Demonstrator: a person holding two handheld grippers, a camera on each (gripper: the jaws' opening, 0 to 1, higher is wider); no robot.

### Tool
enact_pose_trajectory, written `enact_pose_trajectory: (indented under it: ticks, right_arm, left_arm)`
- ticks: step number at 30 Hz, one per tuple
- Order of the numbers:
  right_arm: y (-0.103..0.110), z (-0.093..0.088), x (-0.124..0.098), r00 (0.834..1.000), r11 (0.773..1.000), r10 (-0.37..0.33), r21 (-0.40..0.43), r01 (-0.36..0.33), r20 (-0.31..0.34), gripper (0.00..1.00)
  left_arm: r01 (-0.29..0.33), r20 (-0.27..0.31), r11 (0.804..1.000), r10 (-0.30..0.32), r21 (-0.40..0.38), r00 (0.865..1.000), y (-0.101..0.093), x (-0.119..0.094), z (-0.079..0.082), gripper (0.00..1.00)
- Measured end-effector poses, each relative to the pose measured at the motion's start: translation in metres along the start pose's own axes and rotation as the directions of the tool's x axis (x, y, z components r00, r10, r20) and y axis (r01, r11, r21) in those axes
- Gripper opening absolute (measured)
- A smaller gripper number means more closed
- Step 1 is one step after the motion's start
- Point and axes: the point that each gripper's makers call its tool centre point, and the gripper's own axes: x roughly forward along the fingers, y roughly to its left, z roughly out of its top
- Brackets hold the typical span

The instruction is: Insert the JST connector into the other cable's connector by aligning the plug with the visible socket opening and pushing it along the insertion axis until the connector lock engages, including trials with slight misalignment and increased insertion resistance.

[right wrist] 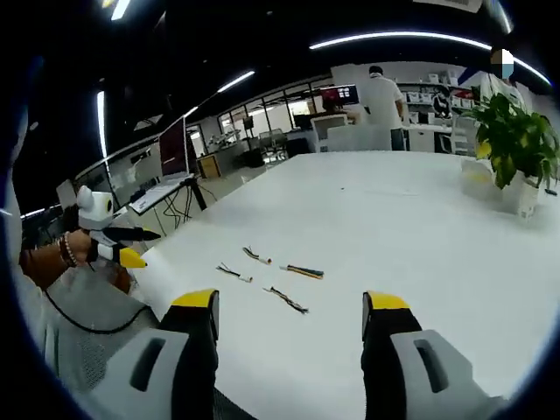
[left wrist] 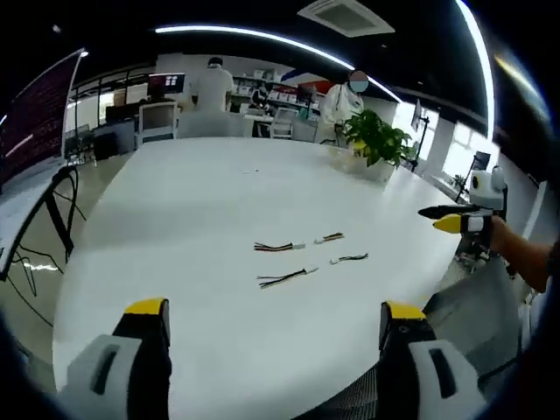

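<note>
No text, label, brand, number or sign can be read in either view. The monitors (right wrist: 172, 149) beyond the far edge of the table (right wrist: 394, 219) show a lit screen, but their content is too blurred to read. The cables (left wrist: 282, 248) on the tabletop carry no legible marking. The grippers' yellow-tipped jaws carry no readable print.
</note>
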Motion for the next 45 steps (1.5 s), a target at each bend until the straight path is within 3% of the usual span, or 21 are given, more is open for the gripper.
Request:
enact_pose_trajectory:
  ticks: [8, 10, 16, 21, 28, 30, 32, 33, 34, 35, 36, 39, 40, 45]
  right_arm:
    - [-0.005, 0.010, 0.029, 0.996, 0.991, 0.082, -0.100, -0.086, -0.040, 0.59]
    - [-0.006, 0.007, 0.038, 0.992, 0.988, 0.100, -0.110, -0.108, -0.077, 0.59]
    - [-0.009, 0.004, 0.065, 0.980, 0.972, 0.144, -0.169, -0.166, -0.136, 0.55]
    - [-0.007, 0.002, 0.086, 0.967, 0.952, 0.188, -0.211, -0.223, -0.174, 0.54]
    - [0.006, -0.015, 0.111, 0.912, 0.864, 0.311, -0.321, -0.389, -0.269, 0.46]
    - [0.008, -0.017, 0.119, 0.903, 0.853, 0.331, -0.323, -0.411, -0.273, 0.46]
    - [0.010, -0.021, 0.124, 0.889, 0.836, 0.352, -0.330, -0.439, -0.293, 0.45]
    - [0.011, -0.021, 0.128, 0.882, 0.817, 0.367, -0.351, -0.458, -0.296, 0.44]
    - [0.011, -0.022, 0.131, 0.879, 0.809, 0.371, -0.361, -0.464, -0.299, 0.42]
    - [0.010, -0.024, 0.135, 0.875, 0.799, 0.374, -0.372, -0.472, -0.307, 0.40]
    - [0.008, -0.026, 0.138, 0.873, 0.794, 0.367, -0.381, -0.474, -0.321, 0.37]
    - [0.006, -0.032, 0.147, 0.860, 0.780, 0.377, -0.382, -0.495, -0.346, 0.31]
    - [0.006, -0.032, 0.151, 0.857, 0.776, 0.383, -0.383, -0.501, -0.345, 0.29]
    - [0.007, -0.038, 0.165, 0.846, 0.750, 0.396, -0.405, -0.522, -0.357, 0.25]
  left_arm:
    - [0.064, 0.029, 0.997, -0.065, 0.035, 0.997, 0.003, 0.038, 0.029, 0.96]
    - [0.095, -0.002, 0.993, -0.095, 0.072, 0.995, -0.001, 0.046, 0.027, 0.96]
    - [0.116, -0.074, 0.977, -0.104, 0.177, 0.992, 0.001, 0.082, 0.025, 0.96]
    - [0.164, -0.080, 0.962, -0.150, 0.218, 0.985, -0.002, 0.107, 0.031, 0.96]
    - [0.236, -0.093, 0.915, -0.217, 0.328, 0.972, -0.006, 0.138, 0.037, 0.86]
    - [0.253, -0.096, 0.902, -0.234, 0.350, 0.968, -0.006, 0.147, 0.037, 0.84]
    - [0.319, -0.107, 0.875, -0.300, 0.364, 0.948, -0.014, 0.154, 0.035, 0.81]
    - [0.382, -0.120, 0.849, -0.364, 0.365, 0.924, -0.023, 0.155, 0.033, 0.78]
    - [0.420, -0.125, 0.834, -0.403, 0.357, 0.907, -0.028, 0.157, 0.031, 0.76]
    - [0.450, -0.126, 0.814, -0.436, 0.368, 0.891, -0.033, 0.159, 0.031, 0.73]
    - [0.461, -0.129, 0.799, -0.448, 0.386, 0.885, -0.035, 0.162, 0.030, 0.70]
    - [0.445, -0.138, 0.793, -0.429, 0.416, 0.893, -0.032, 0.173, 0.026, 0.66]
    - [0.441, -0.149, 0.782, -0.421, 0.441, 0.895, -0.031, 0.178, 0.023, 0.65]
    - [0.474, -0.187, 0.755, -0.439, 0.453, 0.879, -0.032, 0.186, 0.010, 0.52]
